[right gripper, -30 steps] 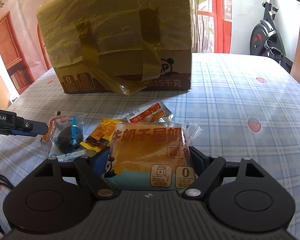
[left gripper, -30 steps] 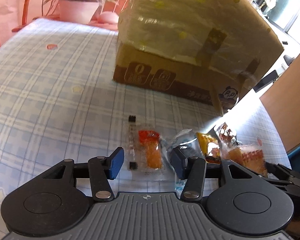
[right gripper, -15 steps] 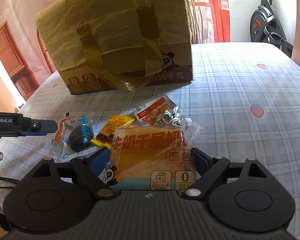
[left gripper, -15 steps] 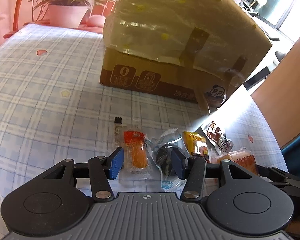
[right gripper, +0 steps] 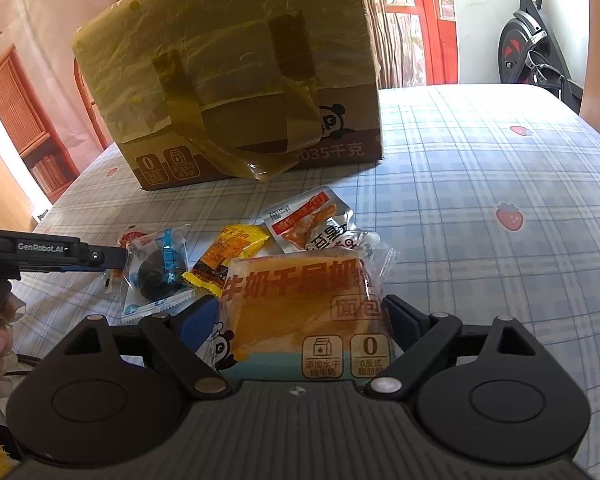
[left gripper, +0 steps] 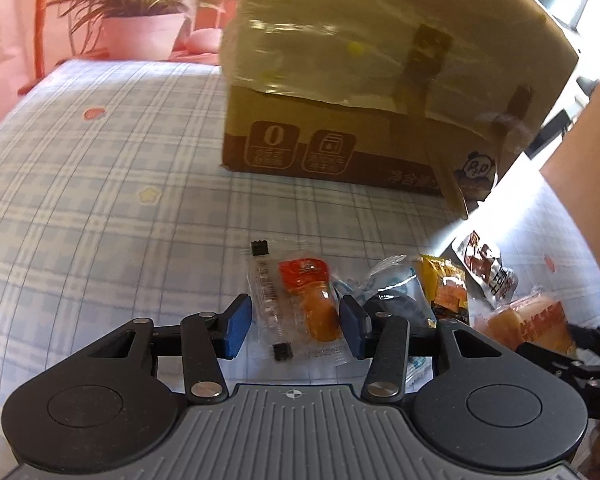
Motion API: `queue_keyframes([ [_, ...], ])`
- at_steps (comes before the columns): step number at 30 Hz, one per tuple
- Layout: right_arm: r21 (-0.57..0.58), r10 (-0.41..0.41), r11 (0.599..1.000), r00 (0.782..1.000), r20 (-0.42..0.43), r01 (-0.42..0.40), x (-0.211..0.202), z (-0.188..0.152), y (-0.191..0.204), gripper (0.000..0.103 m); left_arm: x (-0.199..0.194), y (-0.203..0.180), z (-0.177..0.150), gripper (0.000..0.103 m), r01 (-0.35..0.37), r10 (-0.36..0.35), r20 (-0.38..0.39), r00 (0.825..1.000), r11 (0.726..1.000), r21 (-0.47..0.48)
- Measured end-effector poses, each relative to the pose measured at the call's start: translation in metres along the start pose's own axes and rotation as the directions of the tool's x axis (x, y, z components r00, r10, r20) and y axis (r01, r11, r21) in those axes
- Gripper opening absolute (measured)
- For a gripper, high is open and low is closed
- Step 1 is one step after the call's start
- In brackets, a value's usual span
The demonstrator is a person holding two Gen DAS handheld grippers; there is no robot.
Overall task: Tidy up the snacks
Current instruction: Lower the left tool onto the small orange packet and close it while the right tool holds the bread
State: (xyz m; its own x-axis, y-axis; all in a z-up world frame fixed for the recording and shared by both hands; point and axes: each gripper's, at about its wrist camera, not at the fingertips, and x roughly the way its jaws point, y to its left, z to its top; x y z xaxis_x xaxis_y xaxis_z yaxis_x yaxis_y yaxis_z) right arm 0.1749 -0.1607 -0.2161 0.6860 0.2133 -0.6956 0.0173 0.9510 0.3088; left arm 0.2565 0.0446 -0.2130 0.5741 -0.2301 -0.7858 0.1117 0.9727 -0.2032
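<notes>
Several snack packets lie in a row on the checked tablecloth before a taped cardboard box (left gripper: 380,80). My left gripper (left gripper: 296,330) is open, its jaws either side of a clear packet with an orange sausage-like snack (left gripper: 312,300). Beside it lie a dark round snack in clear wrap (right gripper: 158,270), a yellow packet (right gripper: 228,258) and a silver-red packet (right gripper: 304,222). My right gripper (right gripper: 300,324) is shut on a bread packet (right gripper: 304,300) with orange print, held just above the table; it also shows in the left wrist view (left gripper: 528,320).
The cardboard box (right gripper: 236,92) stands upright behind the snacks. A potted plant (left gripper: 140,20) sits past the table's far left edge. An exercise bike (right gripper: 536,48) stands beyond the right side. Open tablecloth (right gripper: 500,200) lies to the right.
My left gripper has moved so its open jaws now frame the orange snack packet. My right gripper has kept hold of the bread packet and shifted only slightly.
</notes>
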Motion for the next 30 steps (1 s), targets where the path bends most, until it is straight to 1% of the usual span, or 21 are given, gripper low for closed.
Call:
queue_keyframes([
  [3,-0.001,0.000,1.000,1.000,-0.002,0.000,0.000,0.001,0.000,0.090,0.001,-0.002,-0.001,0.050,-0.002,0.002,0.007,1.000,1.000,0.006],
  [5,-0.002,-0.001,1.000,1.000,-0.003,0.001,0.000,0.001,0.000,0.090,-0.001,0.000,-0.003,0.046,-0.002,0.002,0.011,1.000,1.000,0.002],
  [7,-0.002,0.000,1.000,1.000,-0.003,0.000,0.000,0.001,-0.001,0.090,-0.003,0.004,-0.004,0.044,-0.005,0.005,0.022,1.000,1.000,-0.022],
  [13,-0.001,0.002,1.000,1.000,-0.005,-0.002,0.000,0.001,-0.001,0.090,-0.012,0.016,-0.006,0.042,-0.052,0.054,0.045,0.997,0.997,-0.057],
  [14,-0.001,0.002,1.000,1.000,-0.005,-0.002,0.000,0.001,-0.001,0.090,-0.012,0.016,-0.005,0.040,-0.049,0.051,0.050,0.997,0.997,-0.054],
  [19,0.000,0.003,1.000,1.000,-0.004,-0.003,0.000,0.001,-0.002,0.090,-0.018,0.004,-0.002,0.040,-0.037,0.035,0.095,0.995,0.999,0.016],
  [21,-0.001,0.003,1.000,1.000,-0.004,-0.003,0.000,0.001,-0.002,0.090,-0.016,-0.001,-0.003,0.039,-0.026,0.021,0.093,0.995,0.999,0.045],
  [22,-0.001,0.004,1.000,1.000,-0.004,-0.004,0.000,0.001,-0.002,0.090,-0.013,-0.002,-0.003,0.036,-0.024,0.020,0.083,0.996,0.998,0.050],
  [23,0.000,0.004,1.000,1.000,-0.003,-0.004,0.000,0.001,-0.002,0.090,-0.010,-0.002,-0.004,0.035,-0.029,0.025,0.074,0.997,0.998,0.051],
  [25,0.002,0.004,1.000,1.000,-0.003,-0.004,0.001,0.001,-0.002,0.090,-0.008,-0.002,-0.005,0.034,-0.051,0.046,0.085,0.995,0.997,0.059],
  [28,0.004,0.004,1.000,1.000,0.000,-0.004,0.001,0.000,-0.002,0.090,-0.005,0.001,-0.006,0.029,-0.069,0.063,0.089,0.994,0.996,0.065],
  [30,0.006,0.002,1.000,1.000,-0.003,-0.002,0.002,0.000,-0.002,0.090,-0.003,0.001,-0.008,0.029,-0.070,0.061,0.098,0.993,0.994,0.086],
])
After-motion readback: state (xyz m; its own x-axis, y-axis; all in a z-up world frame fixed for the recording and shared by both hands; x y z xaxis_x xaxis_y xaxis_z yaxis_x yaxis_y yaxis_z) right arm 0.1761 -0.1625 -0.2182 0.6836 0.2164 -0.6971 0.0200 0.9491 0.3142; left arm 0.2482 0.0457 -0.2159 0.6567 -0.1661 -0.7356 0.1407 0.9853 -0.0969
